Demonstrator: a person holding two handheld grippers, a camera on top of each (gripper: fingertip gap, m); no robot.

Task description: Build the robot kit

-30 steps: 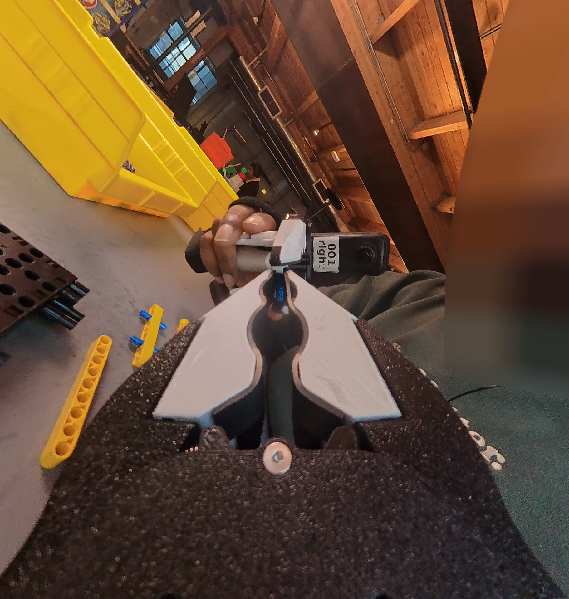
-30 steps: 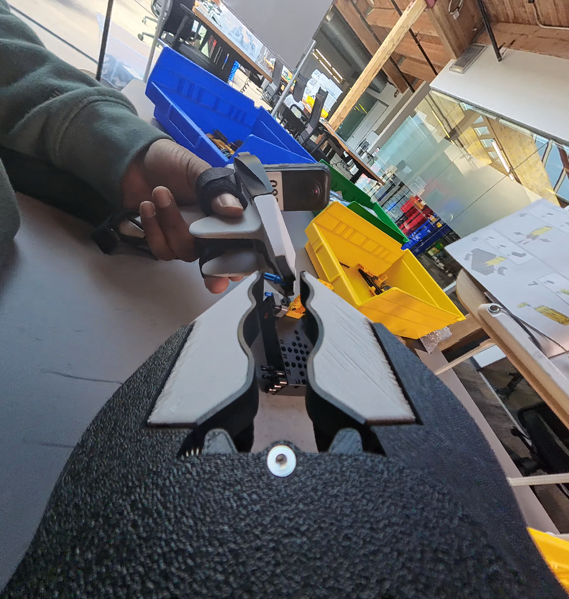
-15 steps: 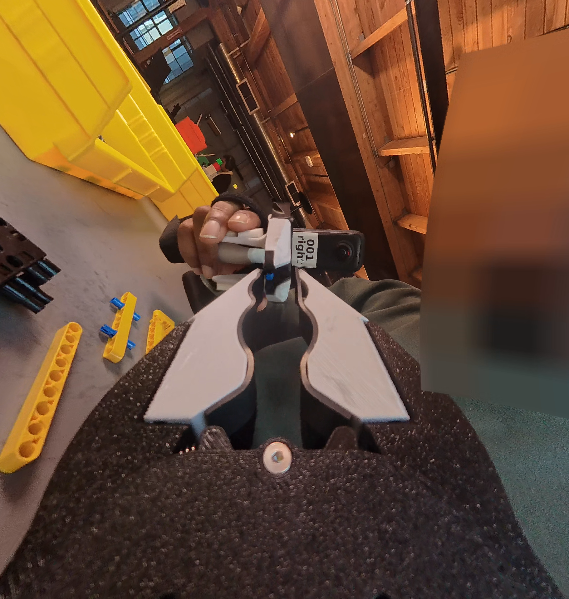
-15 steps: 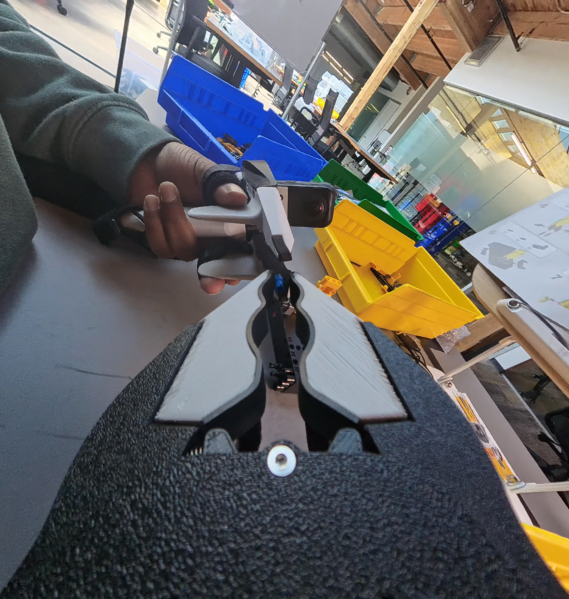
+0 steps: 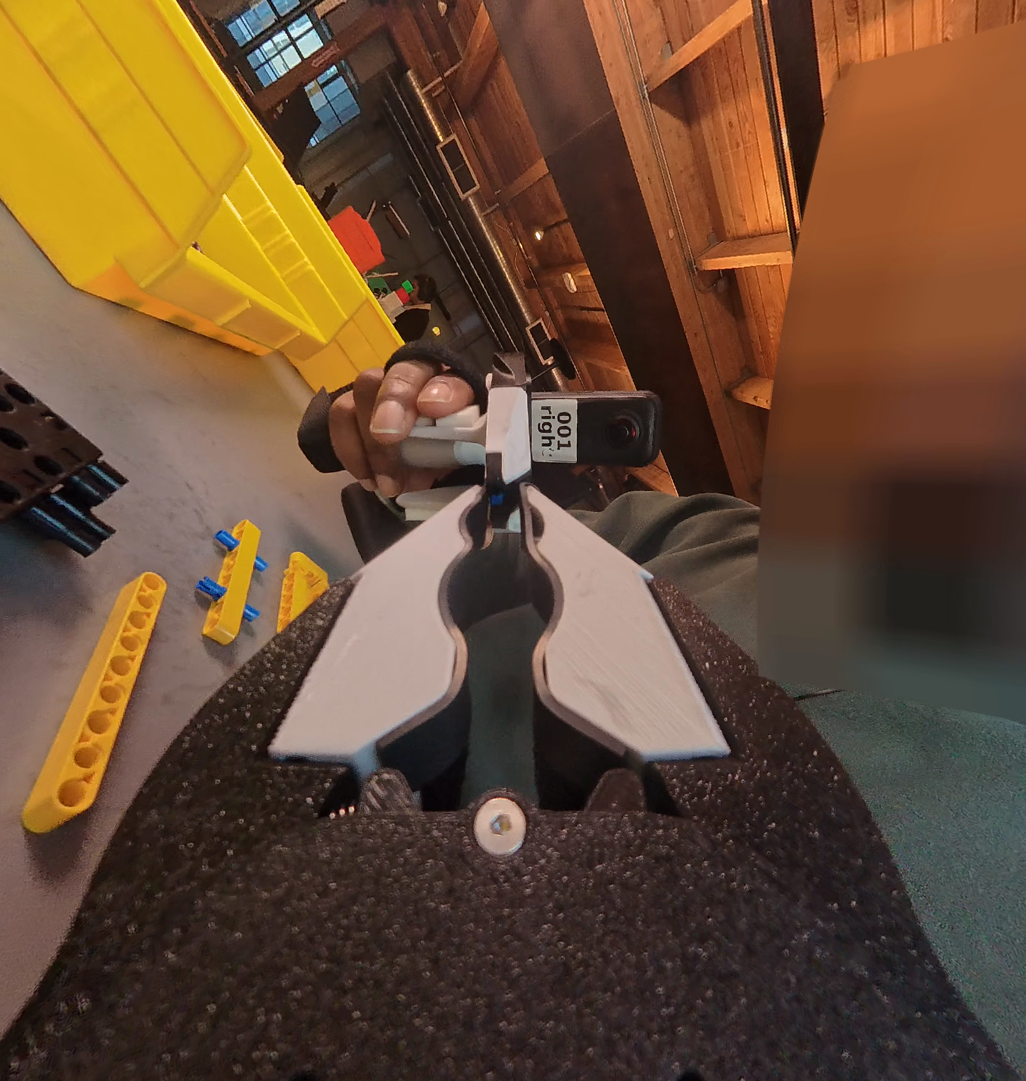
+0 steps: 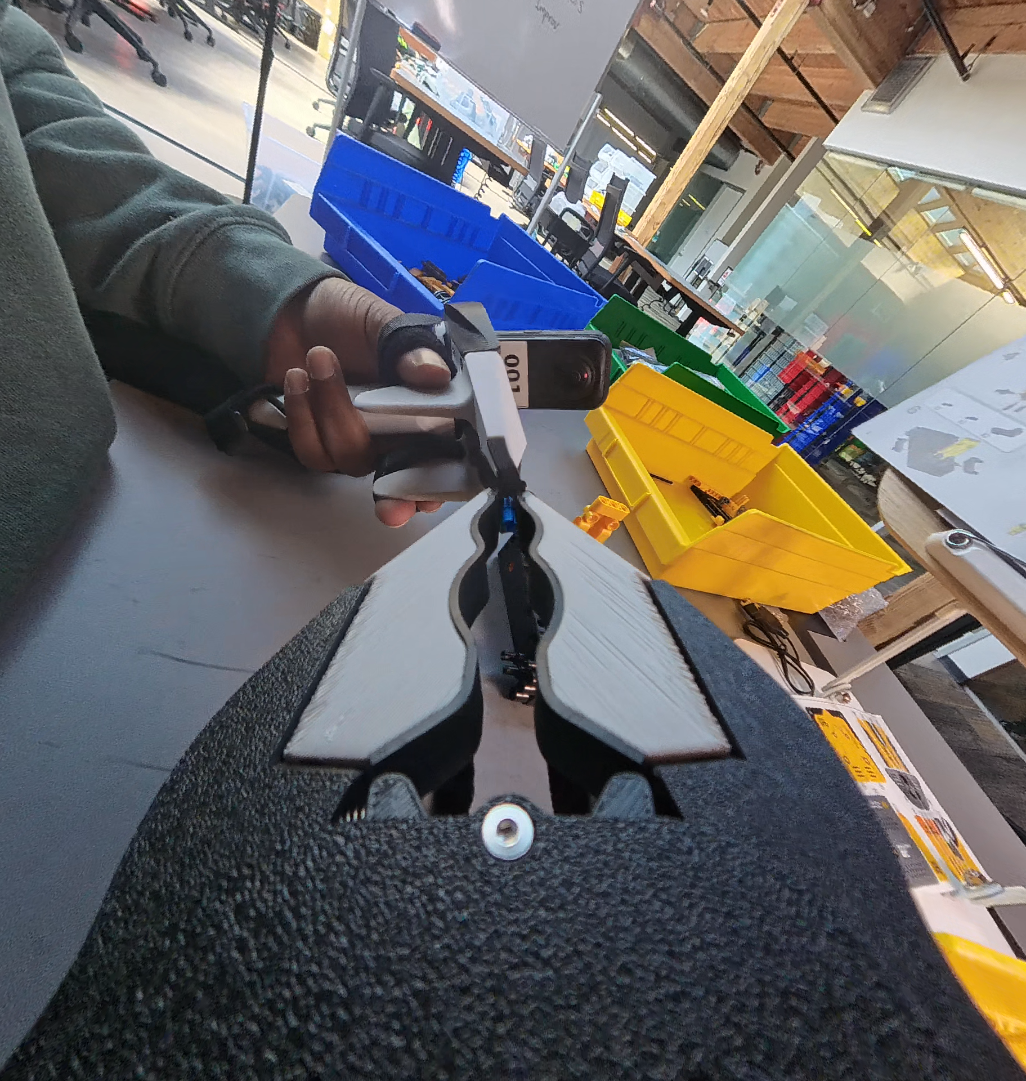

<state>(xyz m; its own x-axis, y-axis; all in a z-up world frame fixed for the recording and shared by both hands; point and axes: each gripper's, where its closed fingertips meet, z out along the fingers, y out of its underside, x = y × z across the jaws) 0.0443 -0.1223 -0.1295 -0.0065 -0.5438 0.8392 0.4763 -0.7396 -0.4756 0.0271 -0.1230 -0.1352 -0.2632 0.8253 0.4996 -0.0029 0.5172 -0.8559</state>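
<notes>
Above the grey counter [image 6: 148, 585], the two tools meet tip to tip. The right hand-held gripper [image 6: 505, 500] has its fingers drawn almost together, pinching a small blue pin [image 6: 506, 517] just behind the tips. Facing it, the left hand-held gripper [image 5: 503, 497] stands at a narrow gap, its tips on either side of the same pin without visibly clamping it. A hand [image 5: 382, 427] with a black strap holds the right tool's handle, and another hand [image 6: 335, 374] in a green sleeve [image 6: 148, 251] holds the left one.

Through the gap between the right tool's fingers a black part with pegs [image 6: 516, 614] shows on the counter. In the left wrist view a black plate full of holes [image 5: 13, 444] lies at the left edge, near a long yellow beam [image 5: 98, 696], a shorter yellow beam with blue pins through it [image 5: 232, 579] and a small yellow piece [image 5: 300, 588] beside it. Large yellow bins [image 5: 148, 146] stand behind them.

In the right wrist view a yellow bin [image 6: 762, 550] sits to the right with an orange block [image 6: 601, 515] just in front, then a green bin [image 6: 645, 333] and a blue bin [image 6: 417, 234] farther back. A printed sheet [image 6: 966, 421] rests on a stand at the right.
</notes>
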